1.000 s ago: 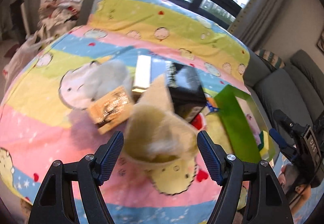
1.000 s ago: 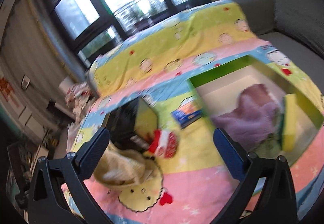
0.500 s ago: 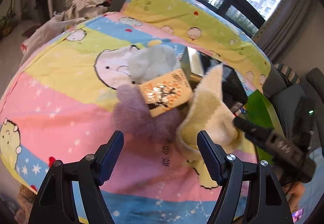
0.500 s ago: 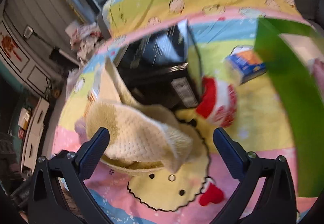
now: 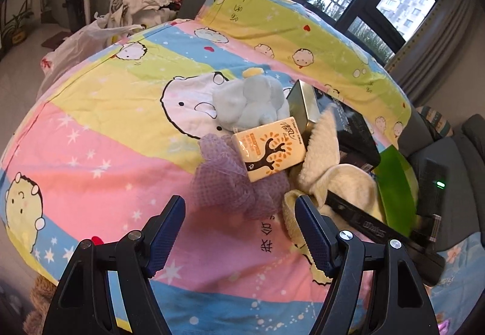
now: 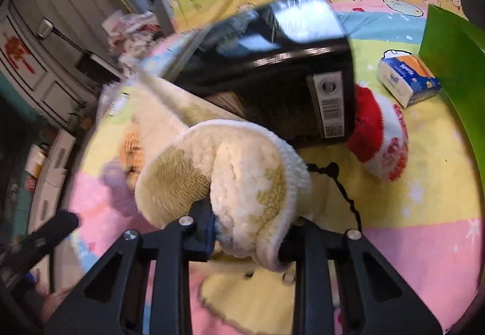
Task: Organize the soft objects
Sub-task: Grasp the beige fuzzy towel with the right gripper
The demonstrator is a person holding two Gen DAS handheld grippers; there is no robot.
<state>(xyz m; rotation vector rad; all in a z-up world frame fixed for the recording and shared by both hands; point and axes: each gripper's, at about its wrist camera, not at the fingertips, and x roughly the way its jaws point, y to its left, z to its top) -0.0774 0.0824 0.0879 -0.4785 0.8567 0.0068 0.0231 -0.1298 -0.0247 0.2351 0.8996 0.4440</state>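
Between the right gripper's (image 6: 247, 233) fingers, a cream fleece cloth (image 6: 230, 180) is being pinched, bunching over a black box (image 6: 272, 74). Beyond its right side, a green bin (image 6: 454, 62) is waiting; lifting there seems next. Left gripper (image 5: 241, 232) is hovering spread before a purple mesh pouf (image 5: 224, 180).

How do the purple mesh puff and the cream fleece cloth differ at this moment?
The purple mesh puff lies free on the bedsheet, ahead of the open left gripper; the cream fleece cloth is clamped in the right gripper. The puff is netted and bunched; the cloth is fluffy and folded over. Both are soft.
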